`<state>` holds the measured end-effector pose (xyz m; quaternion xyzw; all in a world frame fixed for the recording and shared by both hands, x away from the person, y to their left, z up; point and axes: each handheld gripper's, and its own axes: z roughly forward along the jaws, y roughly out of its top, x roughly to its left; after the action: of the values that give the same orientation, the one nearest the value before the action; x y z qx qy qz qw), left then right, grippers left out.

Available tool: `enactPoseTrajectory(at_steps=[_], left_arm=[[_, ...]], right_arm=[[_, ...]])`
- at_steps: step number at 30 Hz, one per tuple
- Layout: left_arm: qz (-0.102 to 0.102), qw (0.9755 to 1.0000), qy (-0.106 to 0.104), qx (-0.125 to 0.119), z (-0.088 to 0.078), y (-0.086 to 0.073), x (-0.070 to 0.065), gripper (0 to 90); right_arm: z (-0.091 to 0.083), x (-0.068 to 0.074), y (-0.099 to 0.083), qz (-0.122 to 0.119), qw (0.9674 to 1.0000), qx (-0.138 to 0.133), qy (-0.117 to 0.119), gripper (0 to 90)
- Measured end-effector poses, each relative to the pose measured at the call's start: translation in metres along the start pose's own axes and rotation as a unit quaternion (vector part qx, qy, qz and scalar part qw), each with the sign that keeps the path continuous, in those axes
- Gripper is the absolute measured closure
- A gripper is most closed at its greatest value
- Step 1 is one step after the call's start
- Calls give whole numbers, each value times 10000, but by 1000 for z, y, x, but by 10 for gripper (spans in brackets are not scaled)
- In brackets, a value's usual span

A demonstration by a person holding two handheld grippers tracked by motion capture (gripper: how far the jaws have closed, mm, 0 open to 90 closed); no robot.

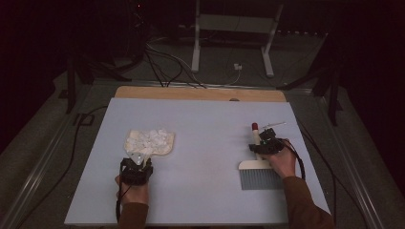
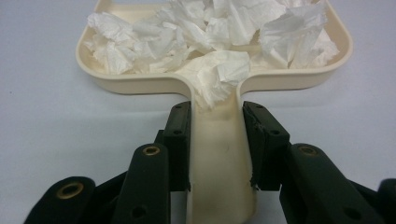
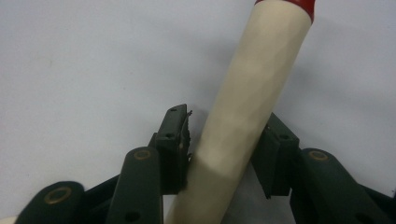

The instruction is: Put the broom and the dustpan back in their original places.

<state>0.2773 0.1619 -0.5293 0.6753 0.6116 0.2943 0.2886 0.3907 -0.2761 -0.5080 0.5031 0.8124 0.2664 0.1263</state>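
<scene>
A cream dustpan [image 1: 162, 149] heaped with crumpled white paper [image 1: 152, 138] lies on the left of the table. My left gripper [image 1: 137, 164] sits at its near end, and in the left gripper view it [image 2: 217, 142] is shut on the dustpan [image 2: 140, 84] by its flat handle [image 2: 219, 172], one pad on each side. Paper [image 2: 215, 37] spills toward the handle. On the right lies a hand brush [image 1: 260, 179] with grey bristles toward me and a red-tipped handle [image 1: 255, 128]. My right gripper [image 1: 267, 145] is shut on the cream brush handle [image 3: 252, 93], which crosses its jaws at a slant.
The pale blue-grey tabletop [image 1: 205, 143] has a wooden strip [image 1: 200, 93] along its far edge. Beyond it, cables [image 1: 167, 67] and a white stand's legs [image 1: 231, 43] are on the floor. A thin pale object [image 1: 273, 125] lies just right of the brush tip.
</scene>
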Motion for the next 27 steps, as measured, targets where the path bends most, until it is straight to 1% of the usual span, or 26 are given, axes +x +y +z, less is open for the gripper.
enactPoseTrajectory(at_steps=[1, 2, 3, 4, 5, 6, 7, 8, 9, 10, 11, 12, 13, 15, 16, 18, 19, 22, 23, 24, 25, 27], left_arm=[[3, 10000, -24, -17, 0, 0, 0, 653], [23, 10000, -29, -18, -1, 0, 0, 615], [-6, 10000, -44, -71, -1, 0, 1, 572], [-14, 9999, -88, -89, -2, 0, 2, 540], [-69, 9999, -131, -66, -2, 1, 3, 504], [-129, 9997, -215, -56, -3, 2, 4, 440], [-152, 9994, -299, -74, -3, 2, 5, 408], [-131, 9993, -331, -94, -4, 2, 6, 405], [-136, 9991, -375, -130, -6, 3, 7, 387], [-133, 9987, -470, -159, -7, 3, 8, 371], [-142, 9984, -507, -205, -8, 4, 8, 357], [-103, 9983, -515, -254, -10, 5, 9, 342], [-64, 9979, -572, -307, -12, 7, 9, 304], [-56, 9965, -729, -399, -15, 11, 11, 241], [-39, 9959, -795, -436, -17, 13, 12, 212], [47, 9951, -839, -523, -21, 18, 14, 165], [69, 9945, -869, -587, -24, 20, 15, 154], [85, 9926, -987, -708, -30, 28, 21, 90], [94, 9923, -1006, -714, -32, 30, 23, 71], [106, 9915, -1078, -725, -33, 32, 26, 48], [101, 9906, -1159, -718, -34, 34, 28, 23], [103, 9890, -1265, -757, -36, 37, 33, 8]], right_arm=[[0, 0, 0, -4, 10000, 2, -20, 592], [-1, 0, 0, -6, 10000, 2, -45, 588], [-1, 0, 0, -12, 10000, -9, -56, 566], [-1, 0, -1, -4, 10000, -31, -61, 512], [-2, 0, -1, 41, 10000, -45, -68, 442], [-3, 0, -1, 63, 9999, -48, -72, 381], [-4, 0, -1, 120, 9998, -81, -115, 340], [-6, 0, -1, 178, 9996, -169, -164, 309], [-8, 0, -2, 251, 9993, -244, -157, 260], [-10, 0, -2, 307, 9989, -323, -155, 228], [-11, 0, -2, 328, 9985, -407, -143, 187], [-13, 1, -2, 351, 9981, -477, -166, 146], [-15, 1, -1, 349, 9979, -516, -182, 128], [-20, 3, -1, 318, 9974, -625, -186, 74], [-22, 4, -1, 303, 9971, -680, -168, 60], [-26, 8, -1, 232, 9965, -783, -153, 33], [-28, 10, -2, 183, 9963, -829, -106, 28], [-35, 16, -3, 25, 9945, -1043, -30, 17], [-37, 18, -3, -21, 9937, -1123, 23, 14], [-39, 20, -3, -57, 9930, -1179, 55, 8], [-42, 23, -3, -130, 9916, -1280, 95, 2], [-46, 29, -5, -246, 9890, -1444, 199, 2]])
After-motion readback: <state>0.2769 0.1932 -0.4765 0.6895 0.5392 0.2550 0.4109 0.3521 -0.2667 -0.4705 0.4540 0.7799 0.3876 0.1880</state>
